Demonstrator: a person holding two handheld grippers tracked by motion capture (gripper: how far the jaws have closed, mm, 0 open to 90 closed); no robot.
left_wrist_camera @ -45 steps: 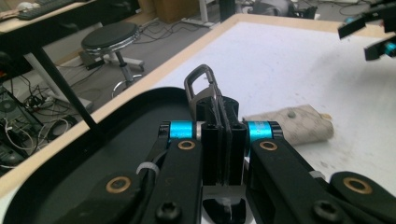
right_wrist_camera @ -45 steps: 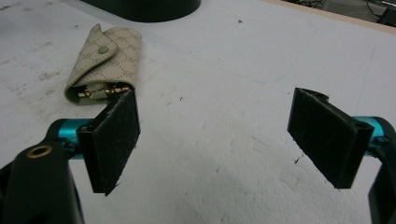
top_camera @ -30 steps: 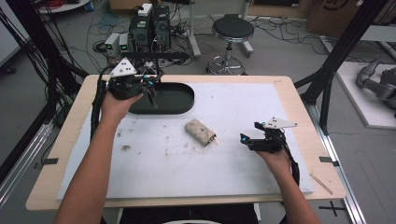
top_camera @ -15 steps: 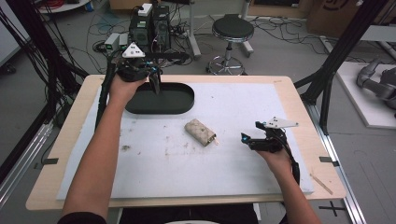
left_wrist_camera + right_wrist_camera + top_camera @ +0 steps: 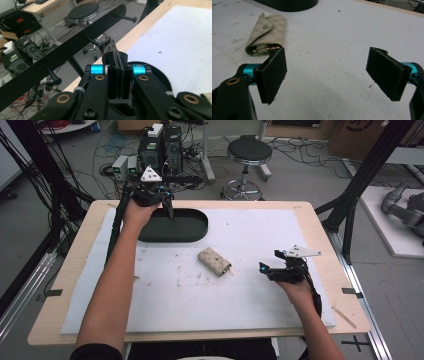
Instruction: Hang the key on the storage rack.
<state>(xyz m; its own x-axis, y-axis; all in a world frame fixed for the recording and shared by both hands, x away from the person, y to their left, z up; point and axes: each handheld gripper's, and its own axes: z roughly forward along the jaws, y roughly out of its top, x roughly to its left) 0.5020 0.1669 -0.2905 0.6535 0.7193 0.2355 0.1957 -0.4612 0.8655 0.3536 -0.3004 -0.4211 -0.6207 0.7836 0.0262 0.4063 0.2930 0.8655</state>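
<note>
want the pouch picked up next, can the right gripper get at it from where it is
Probably yes. The right gripper is open, its jaws face the pouch, and bare white mat lies between them. The left gripper is away over the black tray.

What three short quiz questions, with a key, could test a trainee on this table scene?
1. True or false: the left gripper is at the rim of the black tray, fingers closed.
2. What lies between the tray and the right gripper?
A. a beige key pouch
B. a cup
C. a book
3. Fill in: the right gripper's fingers are ____, with nothing between them.

Key: 1 true. 2 A, the key pouch. 3 open.
</note>
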